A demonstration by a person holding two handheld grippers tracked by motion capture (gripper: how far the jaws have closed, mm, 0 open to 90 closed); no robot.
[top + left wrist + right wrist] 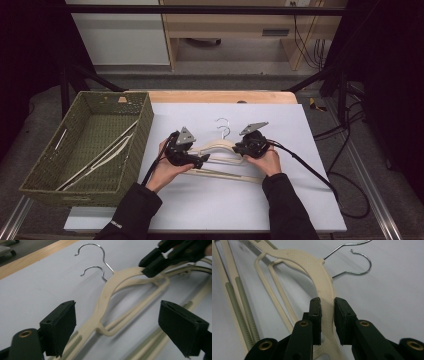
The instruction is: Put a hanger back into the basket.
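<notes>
A: High view: how were the hands posed?

B: Both forearms came in from the bottom edge. The left hand-held gripper (pixel 200 161) lay low over the left end of the cream hangers (pixel 220 146); the right hand-held gripper (pixel 239 148) sat at their right shoulder.

A: Jaw states?

B: The left hand-held gripper's jaws stood wide apart with a hanger arm between them, untouched. The right hand-held gripper's pads were clamped on the top hanger's arm just below the wire hooks (pixel 223 126).

A: Surroundings?

B: The hangers lay on a white sheet (pixel 300 200) over the wooden counter (pixel 220 96). A green woven basket (pixel 47 187) stood at the left. Cables (pixel 345 195) trailed over the grey floor.
</notes>
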